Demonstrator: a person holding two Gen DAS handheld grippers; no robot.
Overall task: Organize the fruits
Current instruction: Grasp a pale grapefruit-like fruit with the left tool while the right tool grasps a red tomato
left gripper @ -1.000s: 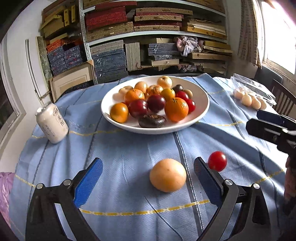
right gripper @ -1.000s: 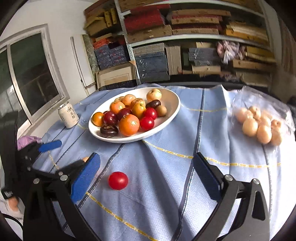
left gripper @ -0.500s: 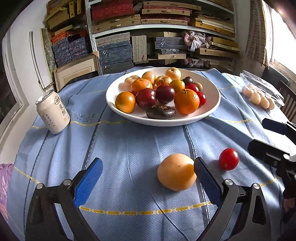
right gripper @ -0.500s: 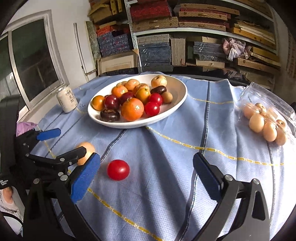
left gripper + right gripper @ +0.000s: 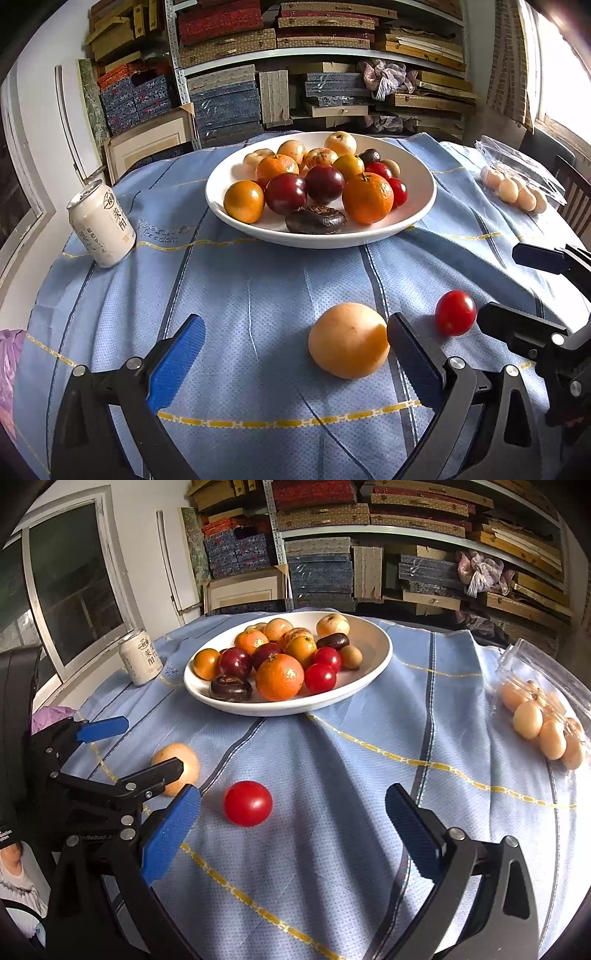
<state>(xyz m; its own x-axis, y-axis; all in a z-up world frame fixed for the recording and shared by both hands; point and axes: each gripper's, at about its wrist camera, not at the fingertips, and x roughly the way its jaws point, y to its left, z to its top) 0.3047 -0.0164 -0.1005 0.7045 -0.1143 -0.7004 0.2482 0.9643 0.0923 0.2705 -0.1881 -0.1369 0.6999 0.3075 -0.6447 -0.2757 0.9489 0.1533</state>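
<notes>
Shelves stuffed with old boxes and books fill the top of both views, and below them sits a round table under a blue cloth [image 5: 258, 295] with yellow stitched lines. Centre frame is the white bowl [image 5: 417, 218], already piled with oranges, plums and small red fruit. Two stragglers lie on the cloth near the bottom of the frame: a big pale orange fruit [image 5: 349, 345], looks like a grapefruit, and a small red tomato [image 5: 248, 803] just beside it. My left gripper [image 5: 295, 360] has its jaws spread wide, and the grapefruit sits right up against the right-hand finger, way off-centre, so I'd shift over before closing. My right gripper [image 5: 291, 832] is also wide apart, with the tomato in front of the gap, closer to the left blue pad. Handling-wise, I'd guess the grapefruit is heavy-ish with a firm, slightly grippy rind, so take it across its widest middle. If it's real, the tomato is probably light, smooth and squishy, and round enough to roll off, so go gentle and square across its belly. Also around: a drink can [image 5: 101, 225] at the left and a plastic tray of eggs [image 5: 543, 723] at the right.
</notes>
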